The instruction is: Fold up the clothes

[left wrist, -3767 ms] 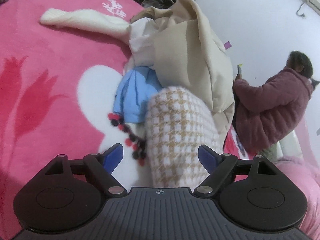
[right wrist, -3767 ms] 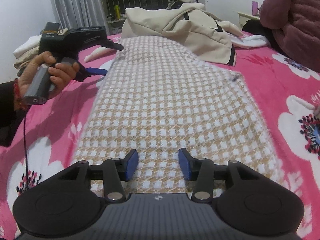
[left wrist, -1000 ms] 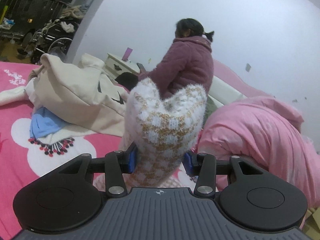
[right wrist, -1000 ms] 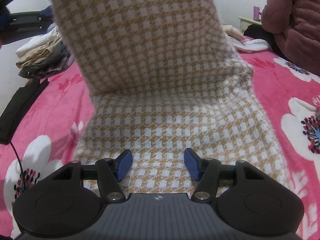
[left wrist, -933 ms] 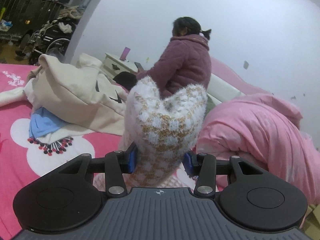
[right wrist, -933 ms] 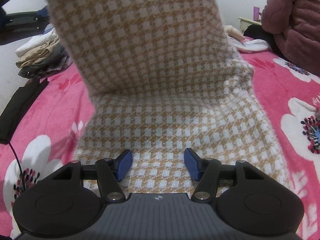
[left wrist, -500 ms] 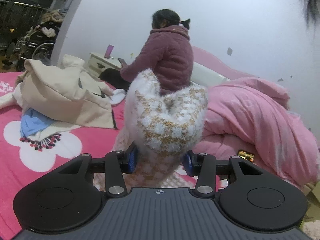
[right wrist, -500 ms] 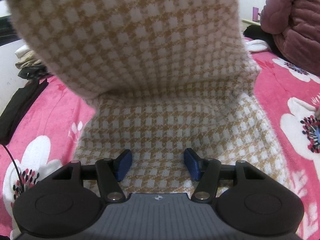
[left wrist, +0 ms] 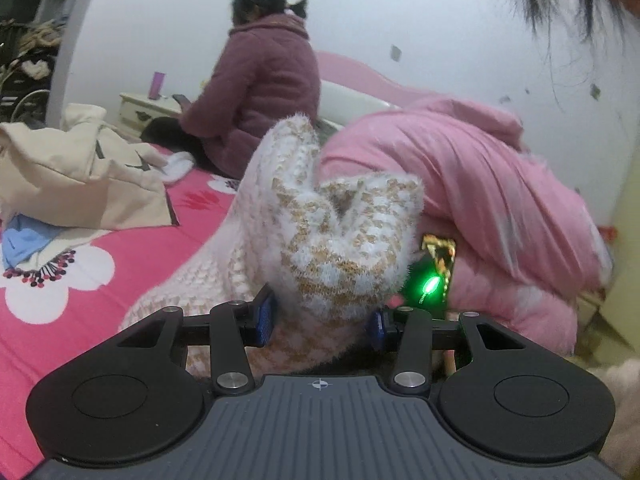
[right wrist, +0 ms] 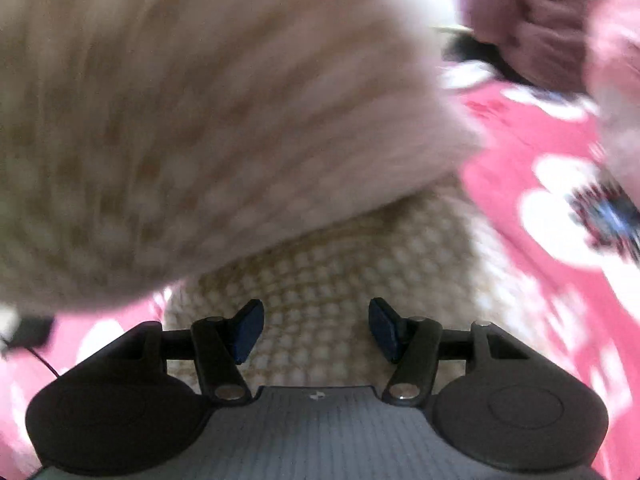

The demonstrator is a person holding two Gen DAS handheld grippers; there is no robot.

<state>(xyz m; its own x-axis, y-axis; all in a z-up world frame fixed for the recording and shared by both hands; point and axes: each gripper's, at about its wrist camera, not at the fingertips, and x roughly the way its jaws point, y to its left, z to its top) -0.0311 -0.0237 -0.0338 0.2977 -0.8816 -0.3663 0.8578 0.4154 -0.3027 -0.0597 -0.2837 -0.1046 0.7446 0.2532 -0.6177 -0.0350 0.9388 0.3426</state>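
Setting: home bedroom. Evidence: bed with pink floral blanket [left wrist: 60,344], heaped pink duvet [left wrist: 492,216], pink padded headboard [left wrist: 360,76], white nightstand [left wrist: 144,110] against a white wall, loose clothes including a cream jacket [left wrist: 68,176], person in purple coat [left wrist: 260,88] seated on the bed.

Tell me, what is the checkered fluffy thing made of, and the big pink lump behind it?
The checkered garment looks like a fuzzy knit, perhaps wool or acrylic: fine hairs stand out along its edges, in a tan and white pattern. The left gripper pinches it. The pink quilt looks like smooth padded fabric, puffy with soft folds.
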